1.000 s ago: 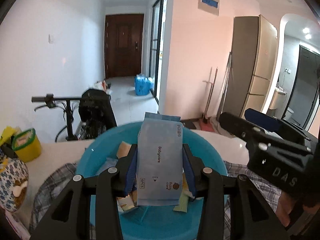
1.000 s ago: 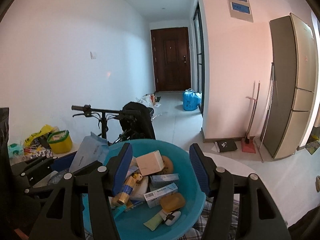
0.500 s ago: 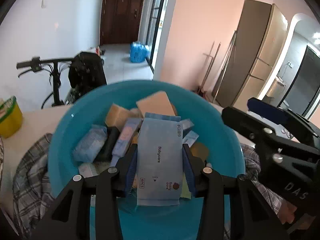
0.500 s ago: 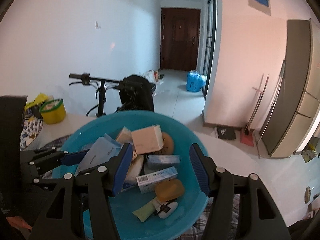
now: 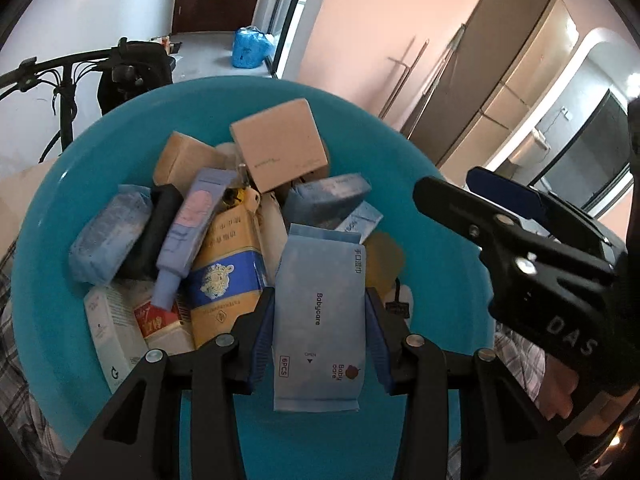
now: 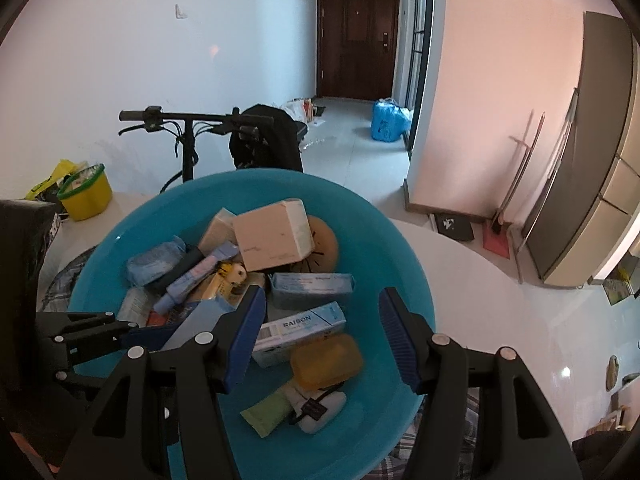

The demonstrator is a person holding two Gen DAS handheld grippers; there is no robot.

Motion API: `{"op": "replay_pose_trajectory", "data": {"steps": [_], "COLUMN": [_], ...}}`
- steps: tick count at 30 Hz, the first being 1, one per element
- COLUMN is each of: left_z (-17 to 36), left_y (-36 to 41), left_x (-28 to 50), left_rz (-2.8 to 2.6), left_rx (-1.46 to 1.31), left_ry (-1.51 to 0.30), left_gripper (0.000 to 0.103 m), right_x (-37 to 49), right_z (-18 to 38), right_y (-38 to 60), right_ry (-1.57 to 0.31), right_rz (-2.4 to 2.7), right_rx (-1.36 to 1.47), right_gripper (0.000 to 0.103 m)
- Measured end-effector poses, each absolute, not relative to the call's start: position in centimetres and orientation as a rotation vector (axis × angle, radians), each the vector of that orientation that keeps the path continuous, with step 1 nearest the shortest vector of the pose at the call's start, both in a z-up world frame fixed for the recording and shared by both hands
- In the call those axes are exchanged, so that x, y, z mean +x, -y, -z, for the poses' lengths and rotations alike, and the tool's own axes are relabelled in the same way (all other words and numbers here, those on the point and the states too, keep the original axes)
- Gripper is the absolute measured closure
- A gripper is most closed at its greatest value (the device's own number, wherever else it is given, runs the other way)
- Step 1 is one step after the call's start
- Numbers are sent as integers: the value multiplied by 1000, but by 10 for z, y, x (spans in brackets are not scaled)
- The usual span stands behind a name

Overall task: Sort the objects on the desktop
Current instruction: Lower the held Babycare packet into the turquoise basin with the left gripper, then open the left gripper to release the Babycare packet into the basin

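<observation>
A teal plastic basin (image 5: 48,216) holds several small boxes, packets and tubes. My left gripper (image 5: 319,316) is shut on a light blue Babycare wipes packet (image 5: 318,320) and holds it just over the basin's near side. My right gripper (image 6: 322,322) is open and empty, above the basin (image 6: 404,264), over a white-blue Raison box (image 6: 300,330) and an orange soap case (image 6: 326,362). The right gripper also shows in the left wrist view (image 5: 492,216). A tan box (image 5: 280,144) lies on top of the pile.
The basin stands on a plaid cloth (image 6: 424,456) on a white table (image 6: 480,304). A yellow tub (image 6: 86,190) stands at the table's far left. Beyond are a bicycle (image 6: 188,128), a hallway door and a fridge (image 6: 592,160).
Both grippers have tilted down and come lower over the basin, so its contents now fill the views. The left gripper still holds the wipes packet; the right stays open.
</observation>
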State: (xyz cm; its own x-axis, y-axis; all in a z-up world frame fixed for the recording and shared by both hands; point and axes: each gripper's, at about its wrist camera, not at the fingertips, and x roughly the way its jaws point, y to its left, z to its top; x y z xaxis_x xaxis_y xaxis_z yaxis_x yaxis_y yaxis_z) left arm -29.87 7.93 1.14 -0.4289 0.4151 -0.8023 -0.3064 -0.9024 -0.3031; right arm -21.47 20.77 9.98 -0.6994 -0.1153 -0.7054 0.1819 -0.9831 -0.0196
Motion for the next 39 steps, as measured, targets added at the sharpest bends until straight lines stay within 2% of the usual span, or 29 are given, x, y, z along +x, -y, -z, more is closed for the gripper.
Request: {"op": "replay_pose_trajectory", "data": {"steps": [16,24,27,32,39], "left_z": [3,3,2,-1,-5], "left_y": [-100,-96,-97,-100,-102], "left_x": [-294,-295,-295,-291,-289], "left_rz": [-2340,-2330,-2329,-2336,-2353], "left_rx": [-1388,-1406,-1402,-1372,-1356], "left_ry": [23,54,55,39,19], "left_gripper": [58,57,55,43,40], "right_x": [-222,-221,-221,-221,-220], "right_z": [-87,-86,-86,-87,-92], "right_y": [-206,-204,-204,-203,-207], "right_ry": [-109,-123,-127,-139,-135], "right_rz": [2675,2674,2672,2677,2697], "right_rx": [1206,1211,1210,1208,1190], "right_gripper": [45,45,45,45,45]}}
